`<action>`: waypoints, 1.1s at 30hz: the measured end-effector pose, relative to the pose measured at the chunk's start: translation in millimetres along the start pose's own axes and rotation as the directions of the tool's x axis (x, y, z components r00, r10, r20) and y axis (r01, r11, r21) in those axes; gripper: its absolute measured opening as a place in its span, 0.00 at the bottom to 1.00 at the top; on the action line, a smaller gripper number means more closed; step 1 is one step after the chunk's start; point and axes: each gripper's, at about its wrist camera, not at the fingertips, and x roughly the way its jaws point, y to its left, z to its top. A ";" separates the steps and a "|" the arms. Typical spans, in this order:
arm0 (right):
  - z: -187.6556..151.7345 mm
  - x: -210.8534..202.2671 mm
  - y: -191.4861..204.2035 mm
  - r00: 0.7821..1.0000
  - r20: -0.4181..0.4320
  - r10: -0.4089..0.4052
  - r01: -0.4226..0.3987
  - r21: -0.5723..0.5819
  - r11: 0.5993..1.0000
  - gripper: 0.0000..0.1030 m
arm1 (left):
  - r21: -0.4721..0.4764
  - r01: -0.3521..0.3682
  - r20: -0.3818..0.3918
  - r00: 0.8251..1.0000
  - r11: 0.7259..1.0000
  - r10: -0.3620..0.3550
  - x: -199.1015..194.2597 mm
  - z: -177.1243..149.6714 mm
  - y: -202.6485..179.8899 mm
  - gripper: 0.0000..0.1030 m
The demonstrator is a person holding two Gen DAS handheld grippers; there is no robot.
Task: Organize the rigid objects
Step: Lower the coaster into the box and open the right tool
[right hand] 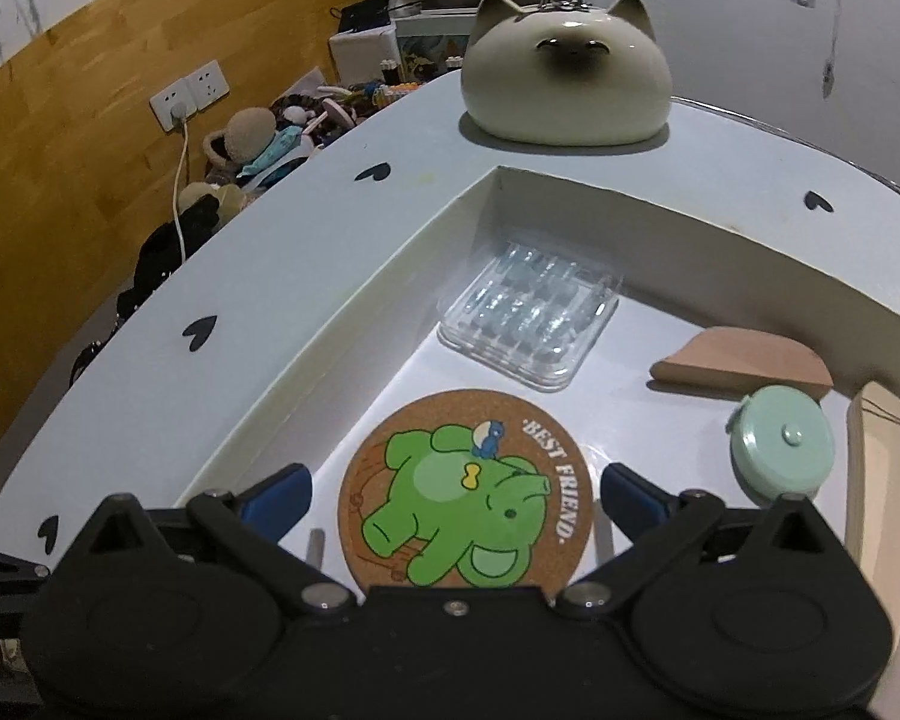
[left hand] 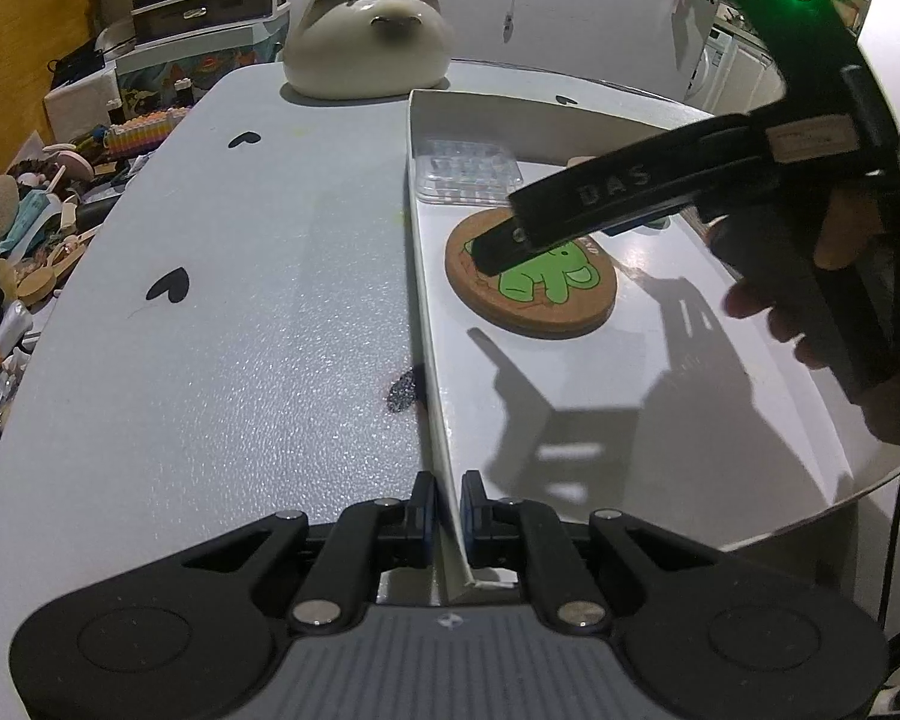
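Cork coaster [right hand: 468, 489] flat in white box [left hand: 435, 396], centred between your right gripper [right hand: 456, 483] jaws, spread wide, flanking not touching | left gripper [left hand: 448, 501] clamps box wall | right is nearer.

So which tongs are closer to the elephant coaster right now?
Right. The right tongs are open, with the elephant coaster lying between their fingers inside the white box. The left tongs sit farther back, pinching the box's near wall.
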 end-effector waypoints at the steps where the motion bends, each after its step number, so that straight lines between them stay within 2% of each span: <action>1: -0.9 -3.0 -0.2 1.000 0.004 -0.002 0.002 0.005 1.000 1.00 | 0.002 0.001 0.000 1.000 1.000 -0.001 0.1 0.1 0.1 0.10; 5: -6.8 -19.4 -3.6 1.000 0.020 -0.013 0.012 0.043 0.999 0.99 | 0.014 0.006 0.003 1.000 1.000 -0.006 -0.5 -0.4 0.1 0.10; 6: -8.9 -23.2 -4.7 1.000 0.021 -0.009 0.008 0.052 0.999 0.94 | 0.016 0.010 0.004 1.000 1.000 -0.010 -0.4 -0.7 0.5 0.10; 9: -17.3 -29.7 -8.6 1.000 -0.017 0.012 -0.010 0.094 0.995 0.87 | 0.027 0.020 0.005 1.000 0.999 -0.020 -0.3 -0.9 1.7 0.11; 15: -28.2 -18.2 -4.7 0.995 -0.063 0.080 -0.069 0.153 0.986 0.84 | 0.045 0.030 0.003 1.000 0.999 -0.030 0.2 0.0 2.4 0.12; 19: -23.6 -12.5 2.8 0.995 -0.028 0.092 -0.088 0.139 0.986 0.81 | 0.043 0.031 0.003 1.000 0.999 -0.031 0.1 -0.1 2.8 0.12; 23: -21.7 -16.9 3.5 0.997 -0.010 0.074 -0.072 0.136 0.988 0.76 | 0.021 0.031 0.008 0.999 0.999 -0.031 0.2 -0.5 3.5 0.11; 28: -24.1 -36.2 2.9 0.999 0.027 0.041 -0.044 0.103 0.994 0.79 | -0.039 0.013 0.020 1.000 0.999 -0.012 -0.1 -1.5 3.8 0.10; 33: -24.1 -64.9 -3.8 0.994 0.097 0.042 -0.049 0.070 0.996 0.88 | -0.094 -0.030 0.031 0.999 0.995 0.033 -3.8 0.0 0.7 0.09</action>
